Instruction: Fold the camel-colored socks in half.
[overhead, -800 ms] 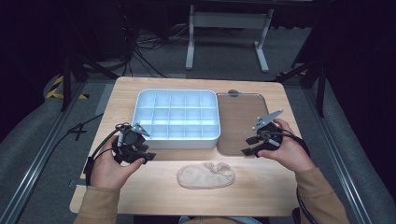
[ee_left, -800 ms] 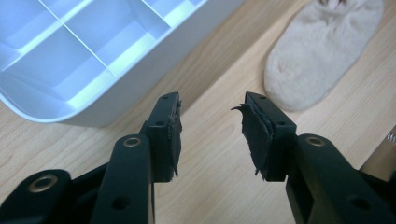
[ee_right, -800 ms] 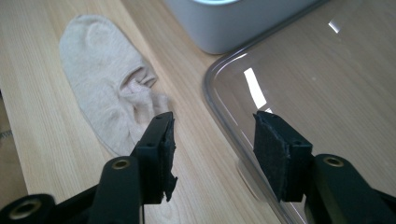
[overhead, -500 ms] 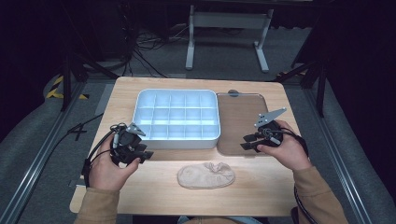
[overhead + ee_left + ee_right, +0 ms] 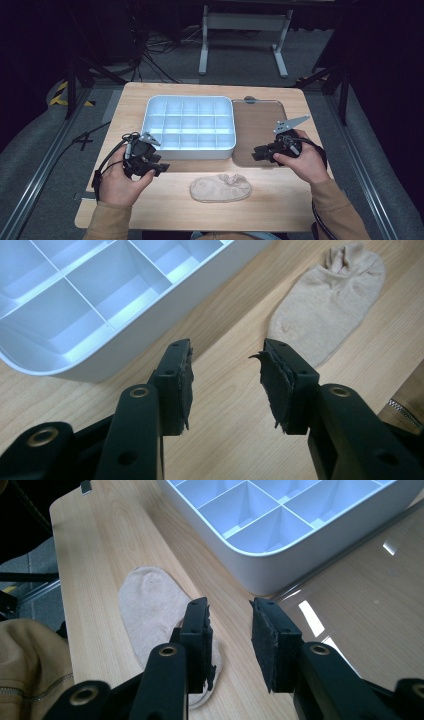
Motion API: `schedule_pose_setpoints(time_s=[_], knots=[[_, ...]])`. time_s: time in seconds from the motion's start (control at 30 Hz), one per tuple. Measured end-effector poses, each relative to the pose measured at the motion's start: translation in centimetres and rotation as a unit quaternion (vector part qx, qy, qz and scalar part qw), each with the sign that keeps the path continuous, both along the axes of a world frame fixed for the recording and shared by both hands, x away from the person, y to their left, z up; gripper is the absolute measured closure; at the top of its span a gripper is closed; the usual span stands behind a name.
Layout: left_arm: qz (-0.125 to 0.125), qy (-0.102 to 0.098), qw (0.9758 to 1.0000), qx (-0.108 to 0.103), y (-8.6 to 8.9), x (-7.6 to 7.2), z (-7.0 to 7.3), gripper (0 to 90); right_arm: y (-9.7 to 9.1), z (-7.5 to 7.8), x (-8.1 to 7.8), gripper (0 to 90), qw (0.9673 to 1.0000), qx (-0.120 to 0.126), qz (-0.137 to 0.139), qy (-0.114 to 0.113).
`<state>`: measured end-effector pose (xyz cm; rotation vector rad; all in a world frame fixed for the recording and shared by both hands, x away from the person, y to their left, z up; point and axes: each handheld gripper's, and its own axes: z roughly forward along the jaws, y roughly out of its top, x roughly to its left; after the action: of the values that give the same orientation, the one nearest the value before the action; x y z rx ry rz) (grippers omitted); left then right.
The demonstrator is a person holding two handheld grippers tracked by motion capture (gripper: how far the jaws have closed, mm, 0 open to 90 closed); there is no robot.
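Hovering w/ jaws apart, empty: left gripper (image 5: 161,168) & right gripper (image 5: 256,153) flanking beige sock (image 5: 220,188); no legible writing.

Both hands have shifted in the high view. The left gripper (image 5: 161,168), which sat lower left of centre with its tip level with the front wall of the tray (image 5: 190,150), now lies a little lower in the frame, its tip turned toward the sock (image 5: 221,188) at lower centre. Its jaws stand apart over bare wood, nothing between them.

The right gripper (image 5: 257,152) has come leftward and slightly down from the right of the frame, so its tip now hangs over the lower left part of the brown mat (image 5: 260,115), closer to the tray's corner and the sock. Its jaws are parted, with nothing held.
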<state>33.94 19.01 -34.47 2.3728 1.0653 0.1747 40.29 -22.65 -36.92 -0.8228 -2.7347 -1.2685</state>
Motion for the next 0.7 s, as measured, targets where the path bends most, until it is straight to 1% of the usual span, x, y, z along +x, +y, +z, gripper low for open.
schedule_pose_setpoints(time_s=[0.03, 0.07, 0.1, 0.13, 0.17, 0.2, 0.23, 0.27, 0.3, 0.33, 0.37, 0.4, 0.43, 0.47, 0.5, 0.53, 0.57, 0.6, 0.67, 0.7], knots=[[0.0, 0.0, 1.0, 0.0, 0.0, 0.0, 0.0, 55.5, 0.1, 0.0, -0.1, 68.6, 1.0, -0.004, 0.0, -0.005], [0.003, 0.001, 1.0, -0.003, 0.0, 0.0, 0.0, 55.1, 0.3, 0.0, -0.1, 68.1, 0.9999, -0.006, 0.003, -0.015], [0.006, 0.001, 1.0, -0.008, 0.1, 0.0, -0.1, 55.1, 0.3, 0.0, -0.1, 68.1, 0.9999, -0.006, 0.003, -0.015], [0.004, 0.0, 0.9999, -0.009, 0.2, 0.0, 0.0, 53.8, 0.6, 0.0, -0.3, 69.0, 0.9991, -0.009, 0.008, -0.042], [0.001, -0.002, 0.9999, -0.016, 0.2, -0.1, 0.0, 52.5, 0.7, 0.1, -0.4, 69.1, 0.9984, -0.01, 0.01, -0.055], [0.001, -0.002, 0.9999, -0.016, 0.2, -0.1, 0.0, 51.1, 0.7, 0.1, -0.4, 69.1, 0.9984, -0.01, 0.01, -0.055], [0.002, -0.001, 0.9998, -0.018, 0.1, -0.1, 0.0, 51.1, 0.8, 0.2, -0.6, 71.5, 0.9975, -0.01, 0.012, -0.068], [0.002, -0.001, 0.9998, -0.018, 0.1, -0.1, 0.0, 50.3, 0.9, 0.3, -0.7, 72.3, 0.9975, -0.011, 0.011, -0.068], [0.007, 0.001, 0.9998, -0.019, -0.1, -0.1, -0.1, 49.8, 1.2, 0.4, -1.0, 70.3, 0.9977, -0.022, 0.005, -0.064], [0.007, 0.001, 0.9998, -0.019, -0.1, -0.1, -0.1, 49.6, 1.2, 0.4, -1.0, 70.3, 0.9977, -0.022, 0.005, -0.064], [0.005, 0.006, 0.9995, -0.03, -0.2, -0.1, -0.2, 49.6, 1.6, 0.4, -1.3, 70.2, 0.9981, -0.034, 0.0, -0.051], [0.005, 0.006, 0.9995, -0.03, -0.2, -0.1, -0.2, 50.1, 1.6, 0.4, -1.3, 70.2, 0.9981, -0.034, 0.0, -0.051], [0.002, 0.013, 0.9988, -0.048, -0.2, -0.2, -0.4, 50.6, 2.0, 0.2, -1.5, 69.2, 0.999, -0.026, 0.0, -0.036], [0.0, 0.016, 0.9985, -0.053, -0.3, -0.2, -0.5, 50.6, 2.2, 0.1, -1.6, 68.4, 0.9994, -0.023, 0.002, -0.026], [0.0, 0.016, 0.9985, -0.053, -0.3, -0.2, -0.5, 50.6, 2.2, 0.1, -1.6, 68.4, 0.9994, -0.023, 0.002, -0.026], [0.0, 0.019, 0.9981, -0.059, -0.3, -0.2, -0.6, 50.6, 2.5, -0.1, -1.7, 68.0, 0.9995, -0.022, 0.006, -0.021], [0.001, 0.018, 0.9978, -0.064, -0.4, -0.2, -0.8, 50.7, 2.8, -0.2, -1.7, 68.0, 0.9995, -0.023, 0.01, -0.021], [0.001, 0.018, 0.9977, -0.065, -0.4, -0.2, -0.8, 50.9, 3.1, -0.4, -1.8, 68.3, 0.9994, -0.026, 0.014, -0.019], [-0.006, 0.014, 0.9981, -0.059, -0.8, -0.3, -0.8, 51.1, 3.7, -0.7, -2.1, 68.6, 0.9993, -0.029, 0.022, -0.011], [-0.009, 0.011, 0.9982, -0.059, -0.8, -0.3, -0.8, 51.2, 3.9, -0.9, -2.1, 68.9, 0.9991, -0.031, 0.026, -0.012]])
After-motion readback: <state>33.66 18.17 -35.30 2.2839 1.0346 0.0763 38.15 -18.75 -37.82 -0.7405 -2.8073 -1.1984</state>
